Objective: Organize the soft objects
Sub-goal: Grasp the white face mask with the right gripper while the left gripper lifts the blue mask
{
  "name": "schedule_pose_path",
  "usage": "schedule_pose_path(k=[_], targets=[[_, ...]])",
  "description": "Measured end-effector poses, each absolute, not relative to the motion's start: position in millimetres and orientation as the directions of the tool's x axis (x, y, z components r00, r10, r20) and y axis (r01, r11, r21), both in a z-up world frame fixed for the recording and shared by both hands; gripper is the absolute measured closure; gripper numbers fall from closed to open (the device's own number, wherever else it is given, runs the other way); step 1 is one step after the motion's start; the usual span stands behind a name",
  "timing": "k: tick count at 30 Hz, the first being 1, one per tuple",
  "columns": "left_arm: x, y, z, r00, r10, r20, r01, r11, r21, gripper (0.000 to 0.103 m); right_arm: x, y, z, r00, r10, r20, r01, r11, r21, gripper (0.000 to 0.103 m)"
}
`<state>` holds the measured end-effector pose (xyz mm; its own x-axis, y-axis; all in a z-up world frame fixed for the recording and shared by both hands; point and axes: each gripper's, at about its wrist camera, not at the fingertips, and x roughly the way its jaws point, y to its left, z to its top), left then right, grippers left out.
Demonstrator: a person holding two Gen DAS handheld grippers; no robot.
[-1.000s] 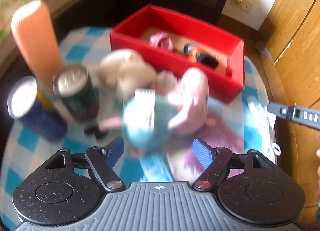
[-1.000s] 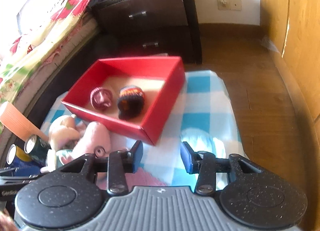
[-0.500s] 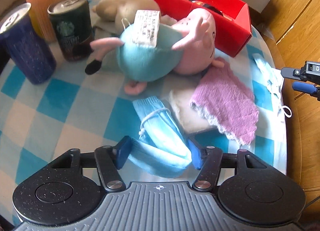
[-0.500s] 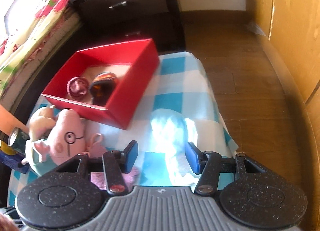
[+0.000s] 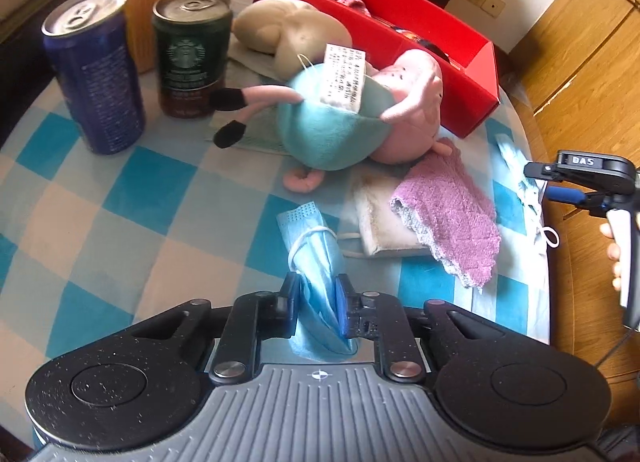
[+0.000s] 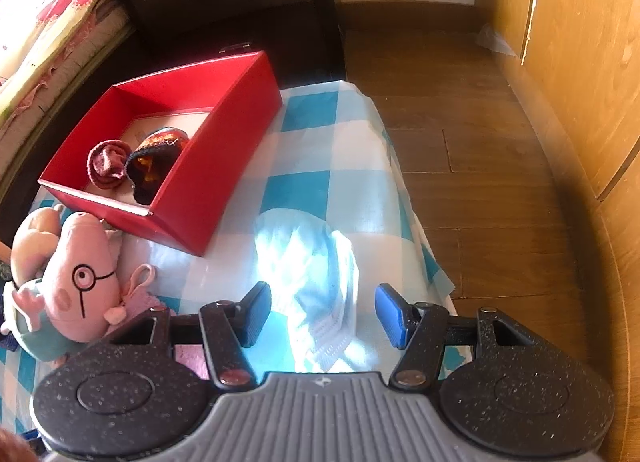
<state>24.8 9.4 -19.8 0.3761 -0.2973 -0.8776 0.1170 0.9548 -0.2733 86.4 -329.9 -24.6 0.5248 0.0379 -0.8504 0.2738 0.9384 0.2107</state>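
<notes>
- While its 2 blue fingers (image 5: 343,304) pinch together, the left gripper (image 5: 318,302) grasps a folded blue face mask (image 5: 316,258) whose far end lies on the checked tabletop (image 5: 132,190).
- Spread wide, the right gripper (image 6: 322,314) holds nothing; a second pale blue mask (image 6: 316,274) lies between its fingers (image 6: 390,316), seemingly untouched, though glare blurs it.
- Just beyond the held mask, a purple knitted cloth (image 5: 456,214) overlaps a cream pad (image 5: 380,222).
- Farther on, a pink pig plush (image 5: 360,114) in a teal dress lies against a beige plush (image 5: 280,28).
- Left of them stand 2 cans, 1 blue (image 5: 94,74) and 1 dark green (image 5: 192,52).
- Farthest, the red box (image 6: 216,166) holds 2 knitted items (image 6: 156,158).
</notes>
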Motion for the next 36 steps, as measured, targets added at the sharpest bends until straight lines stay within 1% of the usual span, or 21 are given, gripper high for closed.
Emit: schedule_pose_path(k=[6, 15, 19, 20, 22, 26, 27, 28, 29, 30, 32, 36], targets=[[26, 8, -22, 0.369, -0.310, -0.876, 0.135, 0.951, -0.279, 0.087, 102, -324, -31, 0.527, 0.058, -0.848, 0.282, 0.929, 0.240, 0.068], [25, 11, -31, 0.356, -0.284, -0.890, 0.138, 0.958, -0.251, 0.087, 109, -308, -40, 0.503, 0.025, -0.864, 0.259, 0.949, 0.179, 0.068], [28, 5, -36, 0.356, -0.263, -0.897, 0.132, 0.964, -0.231, 0.080, 107, -305, -41, 0.503, 0.018, -0.864, 0.247, 0.955, 0.164, 0.068], [30, 4, -38, 0.355, -0.259, -0.898, 0.124, 0.965, -0.229, 0.074, 107, -305, -41, 0.503, 0.018, -0.864, 0.247, 0.955, 0.164, 0.068], [32, 0, -40, 0.355, -0.252, -0.900, 0.120, 0.967, -0.224, 0.069, 106, -305, -41, 0.504, 0.025, -0.863, 0.245, 0.954, 0.171, 0.068], [31, -11, -40, 0.377, -0.212, -0.901, 0.156, 0.974, -0.164, 0.069, 106, -306, -40, 0.504, 0.032, -0.863, 0.233, 0.957, 0.171, 0.068], [30, -14, -40, 0.378, -0.206, -0.903, 0.170, 0.974, -0.151, 0.070, 106, -305, -40, 0.501, 0.025, -0.865, 0.228, 0.960, 0.160, 0.078], [28, -15, -40, 0.378, -0.201, -0.904, 0.181, 0.973, -0.141, 0.073, 106, -305, -40, 0.496, 0.031, -0.868, 0.223, 0.961, 0.162, 0.093], [27, -15, -40, 0.374, -0.205, -0.905, 0.188, 0.972, -0.142, 0.077, 105, -306, -39, 0.492, 0.049, -0.869, 0.223, 0.958, 0.180, 0.095], [26, -14, -40, 0.361, -0.214, -0.908, 0.190, 0.970, -0.153, 0.078, 104, -307, -39, 0.490, 0.065, -0.869, 0.222, 0.955, 0.197, 0.098], [24, -12, -40, 0.349, -0.229, -0.909, 0.188, 0.967, -0.172, 0.081, 101, -308, -38, 0.492, 0.087, -0.866, 0.219, 0.950, 0.220, 0.100], [24, -3, -33, 0.341, -0.274, -0.899, 0.178, 0.958, -0.224, 0.082, 91, -308, -30, 0.513, 0.126, -0.849, 0.210, 0.941, 0.267, 0.102]])
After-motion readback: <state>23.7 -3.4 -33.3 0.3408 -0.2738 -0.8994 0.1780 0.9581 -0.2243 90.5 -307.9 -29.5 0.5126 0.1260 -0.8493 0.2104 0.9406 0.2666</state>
